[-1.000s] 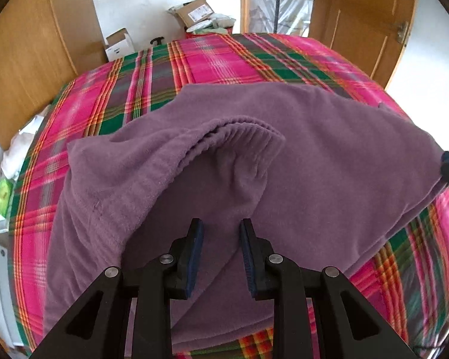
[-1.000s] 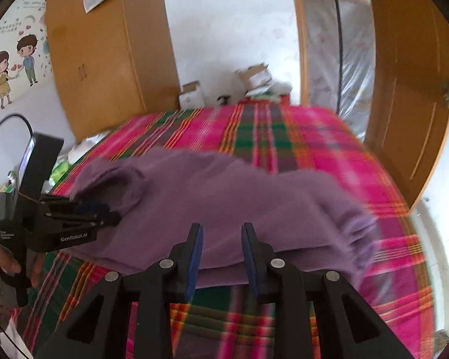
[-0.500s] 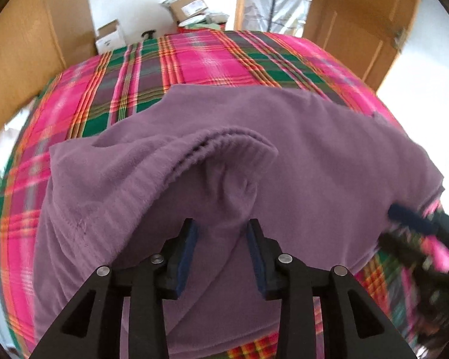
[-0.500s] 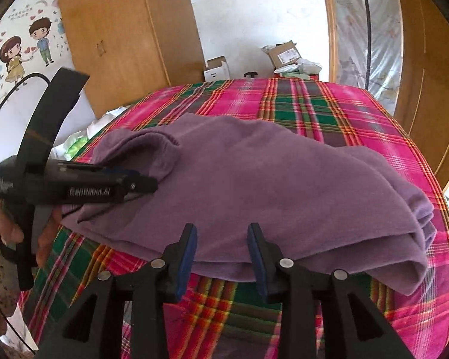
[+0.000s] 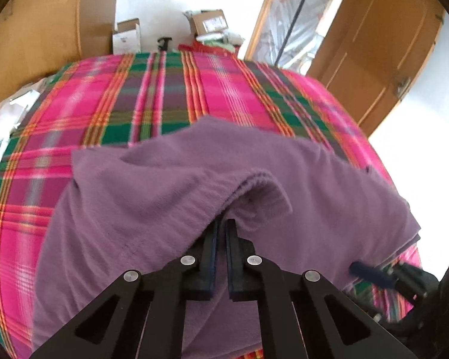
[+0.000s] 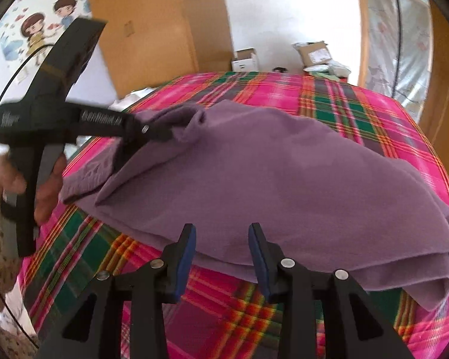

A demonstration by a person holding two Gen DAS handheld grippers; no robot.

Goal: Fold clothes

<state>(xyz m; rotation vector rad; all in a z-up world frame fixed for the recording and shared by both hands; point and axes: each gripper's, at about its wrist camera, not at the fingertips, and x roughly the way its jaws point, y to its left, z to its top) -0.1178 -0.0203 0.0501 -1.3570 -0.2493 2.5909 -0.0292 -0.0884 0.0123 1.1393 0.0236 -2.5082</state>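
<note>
1. We see a soft purple fleece garment lying folded over on a bed covered with a pink, green and orange plaid blanket.
2. Our left gripper has clenched its jaws on a raised fold near the garment's ribbed hem, lifting that corner off the blanket.
3. Our right gripper hangs at the garment's near edge, its jaws released and having just been opening; its blue pads hold nothing.
4. A wooden door and cardboard boxes stand beyond the bed.
</note>
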